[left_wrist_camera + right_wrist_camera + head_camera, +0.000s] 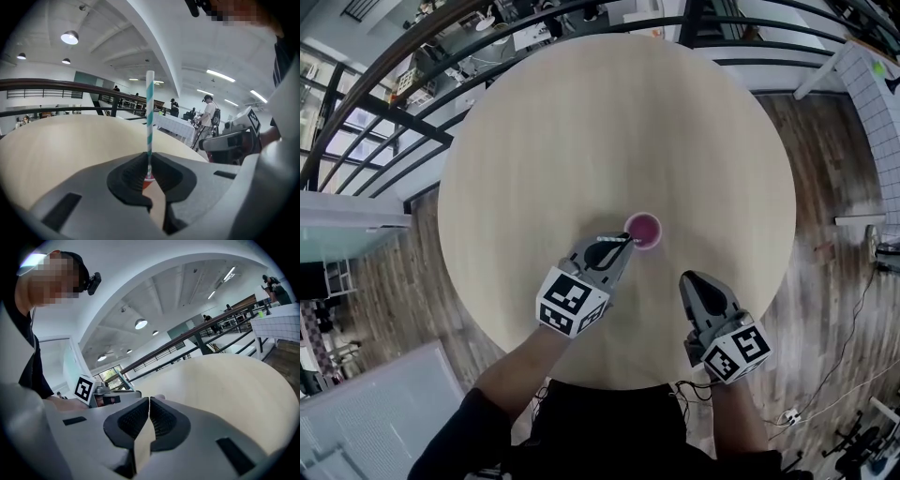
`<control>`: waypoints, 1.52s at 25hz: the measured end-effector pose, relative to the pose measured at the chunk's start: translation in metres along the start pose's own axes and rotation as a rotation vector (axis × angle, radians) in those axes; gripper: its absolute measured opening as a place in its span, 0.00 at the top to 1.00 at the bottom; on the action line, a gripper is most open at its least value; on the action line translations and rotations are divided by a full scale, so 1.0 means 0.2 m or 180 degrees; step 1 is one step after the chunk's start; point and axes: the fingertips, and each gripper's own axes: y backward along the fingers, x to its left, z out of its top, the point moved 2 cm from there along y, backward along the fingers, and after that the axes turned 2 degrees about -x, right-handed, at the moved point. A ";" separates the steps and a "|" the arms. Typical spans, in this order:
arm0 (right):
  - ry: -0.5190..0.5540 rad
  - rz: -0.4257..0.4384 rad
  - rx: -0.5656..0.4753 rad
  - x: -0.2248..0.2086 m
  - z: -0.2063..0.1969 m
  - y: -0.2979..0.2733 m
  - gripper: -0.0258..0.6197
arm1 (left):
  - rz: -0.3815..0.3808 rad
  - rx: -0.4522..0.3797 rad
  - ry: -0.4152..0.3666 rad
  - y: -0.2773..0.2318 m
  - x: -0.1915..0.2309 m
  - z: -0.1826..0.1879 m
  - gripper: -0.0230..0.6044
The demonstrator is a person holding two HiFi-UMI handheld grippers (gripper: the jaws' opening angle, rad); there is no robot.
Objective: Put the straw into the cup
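A small pink cup (644, 230) stands on the round wooden table (581, 122), a little nearer than its middle. My left gripper (623, 246) is shut on a teal-and-white striped straw (149, 112), its tips right beside the cup's near-left rim. In the left gripper view the straw stands upright between the jaws, and a bit of the red cup (148, 181) shows just below them. In the head view the straw (614, 240) shows as a short pale bar by the rim. My right gripper (692, 279) is shut and empty, to the right of the cup and nearer the table edge.
A dark railing (412, 103) curves round the far side of the table. Wooden floor (834, 272) lies to the right. People stand far off in the hall (208, 117). The left gripper's marker cube (86, 388) appears at the left of the right gripper view.
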 end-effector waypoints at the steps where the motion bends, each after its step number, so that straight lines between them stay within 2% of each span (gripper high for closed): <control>1: 0.0005 0.0005 0.0001 0.00 0.00 0.00 0.92 | -0.0007 0.0038 -0.0005 -0.01 0.00 -0.01 0.92; 11: 0.0034 0.0042 0.0041 0.05 0.02 0.00 0.92 | -0.0021 0.0189 0.0126 -0.09 0.01 -0.08 0.92; 16: 0.0078 0.0038 0.0002 0.07 0.07 0.01 0.92 | 0.0040 0.0239 0.0061 -0.10 0.02 -0.09 0.92; 22: 0.0065 0.0064 -0.0012 0.11 0.09 0.04 0.92 | 0.0126 0.0286 0.0060 -0.09 0.03 -0.11 0.85; 27: 0.0076 0.0074 -0.0026 0.14 0.10 0.05 0.92 | 0.0290 0.0296 0.0116 -0.05 0.08 -0.12 0.71; 33: 0.0132 0.0096 -0.0056 0.19 0.15 0.07 0.92 | 0.0416 0.0223 0.0165 0.06 0.08 -0.10 0.70; 38: 0.0218 0.0140 -0.0057 0.29 0.18 0.07 0.92 | 0.0412 0.0105 0.0218 0.22 0.03 -0.09 0.70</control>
